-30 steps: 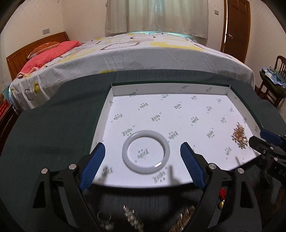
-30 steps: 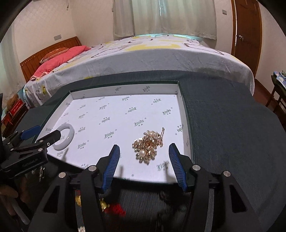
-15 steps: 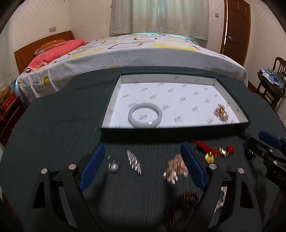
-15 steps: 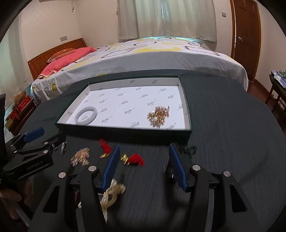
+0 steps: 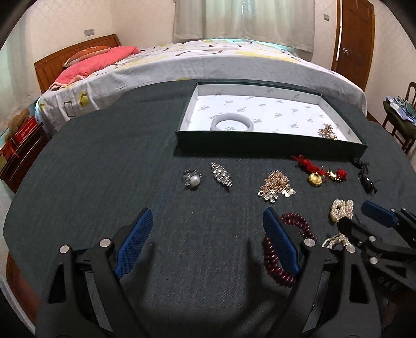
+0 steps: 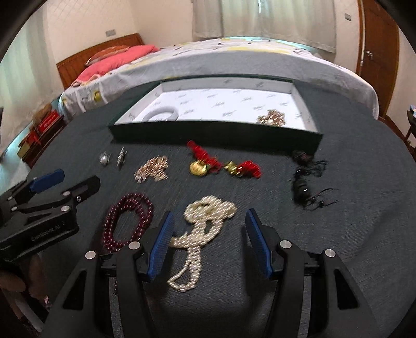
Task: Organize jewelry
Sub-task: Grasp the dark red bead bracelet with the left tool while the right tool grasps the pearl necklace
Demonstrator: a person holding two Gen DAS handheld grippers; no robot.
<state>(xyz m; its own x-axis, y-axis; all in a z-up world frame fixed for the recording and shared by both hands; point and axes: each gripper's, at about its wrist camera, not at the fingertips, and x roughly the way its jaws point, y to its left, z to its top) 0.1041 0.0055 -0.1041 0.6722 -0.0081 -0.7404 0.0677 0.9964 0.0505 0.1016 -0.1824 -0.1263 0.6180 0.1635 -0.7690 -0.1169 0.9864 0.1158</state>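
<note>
Left tool (image 5: 205, 241): blue-padded fingers spread wide, nothing between them, poised over bare dark worktop (image 5: 104, 161). Dark red bead bracelet (image 5: 286, 249): partly behind its right finger. Ahead of this tool, in a row on the worktop: pearl ring (image 5: 192, 179), silver brooch (image 5: 221, 173), gold chain cluster (image 5: 275, 185). Right tool (image 6: 208, 243): fingers likewise wide apart, gripping nothing, with the pearl necklace (image 6: 202, 228) lying on the worktop between and just ahead of them. Ahead of this tool: red tassel ornament with gold pieces (image 6: 221, 162); ahead and to its right, black corded piece (image 6: 305, 179). Beyond the loose pieces: green tray (image 6: 215, 135) with white printed lining, holding a pale bangle (image 6: 162, 114) at its near left and a gold beaded piece (image 6: 271, 118) at its near right, well apart. Beyond the worktop: bed (image 5: 221, 59), red pillow (image 5: 96, 62), curtains (image 5: 244, 20), wooden door (image 5: 355, 39).
</note>
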